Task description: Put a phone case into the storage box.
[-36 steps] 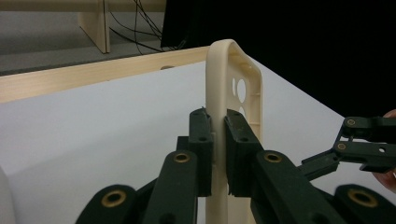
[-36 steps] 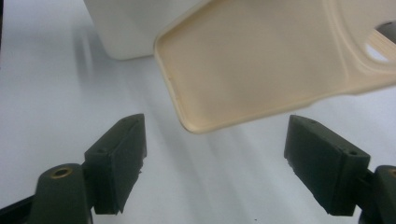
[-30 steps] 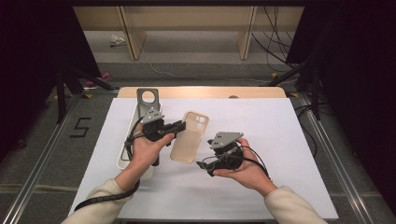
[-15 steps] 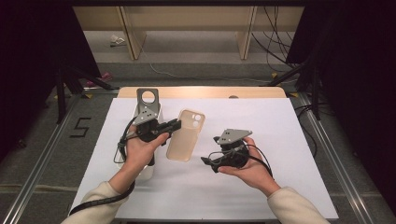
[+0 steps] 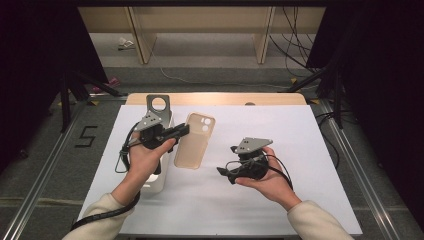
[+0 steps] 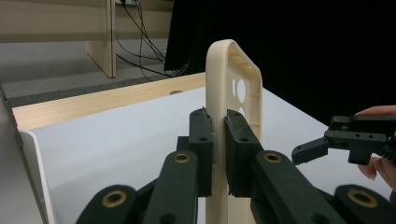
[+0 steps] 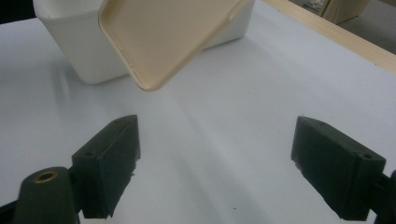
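Phone case (image 5: pixel 195 140), cream-coloured and empty, hangs above the white table (image 5: pixel 300 200), clamped in the left gripper (image 5: pixel 182 131). In the left gripper view the two black jaws press on one long edge of the case (image 6: pixel 232 93) from either side, and the case stands on edge between them, its camera cut-outs near the top. From the high view the case reaches from the gripper's tips toward the middle of the table, camera end pointing away from the person, its hollow side facing up.

The left hand (image 5: pixel 145 157) holds its gripper over a white bin (image 5: pixel 155 182) that sits near the left edge of the table; the bin's wall also shows in the right gripper view (image 7: pixel 74 56), behind the case's rounded lower corner (image 7: pixel 168 42). A grey plate with a round hole (image 5: pixel 158 105) stands at the far end of the bin.

The right gripper (image 5: pixel 224 172) rests in the right hand (image 5: pixel 265 175), to the right of the case and well apart from it, pointed toward the left. Its jaws stand wide apart with nothing between them but bare table top, as the right gripper view shows. That same gripper (image 6: pixel 322 147) appears at the right edge of the left gripper view, short of the case and not touching it
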Demonstrator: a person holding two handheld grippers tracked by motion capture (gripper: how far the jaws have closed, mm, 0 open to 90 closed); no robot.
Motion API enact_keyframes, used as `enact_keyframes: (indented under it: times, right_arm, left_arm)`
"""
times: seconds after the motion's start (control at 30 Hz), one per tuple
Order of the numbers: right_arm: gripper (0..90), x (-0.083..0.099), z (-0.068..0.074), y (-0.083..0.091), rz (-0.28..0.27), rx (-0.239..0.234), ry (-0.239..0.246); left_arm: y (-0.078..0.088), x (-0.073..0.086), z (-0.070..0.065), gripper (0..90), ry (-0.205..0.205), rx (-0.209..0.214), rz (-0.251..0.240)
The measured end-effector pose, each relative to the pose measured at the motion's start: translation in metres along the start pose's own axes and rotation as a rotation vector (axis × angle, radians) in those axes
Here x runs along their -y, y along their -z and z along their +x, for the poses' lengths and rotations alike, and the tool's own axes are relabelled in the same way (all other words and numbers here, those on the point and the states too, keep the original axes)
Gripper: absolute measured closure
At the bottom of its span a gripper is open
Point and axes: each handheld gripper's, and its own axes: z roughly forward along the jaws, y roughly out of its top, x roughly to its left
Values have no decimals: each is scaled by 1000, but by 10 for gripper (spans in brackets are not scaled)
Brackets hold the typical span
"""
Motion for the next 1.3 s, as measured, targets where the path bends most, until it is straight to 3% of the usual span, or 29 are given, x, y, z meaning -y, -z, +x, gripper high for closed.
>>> enact_keyframes:
  times: [0.53,1.3]
  right_arm:
    - [164,1,-2,1,-8,-1,-17]
    - [164,2,-3,-1,-13,-2,-33]
  left_arm:
    - [12,-15,10,825,3,19,-33]
    - [31,-32,36,825,15,-14,-72]
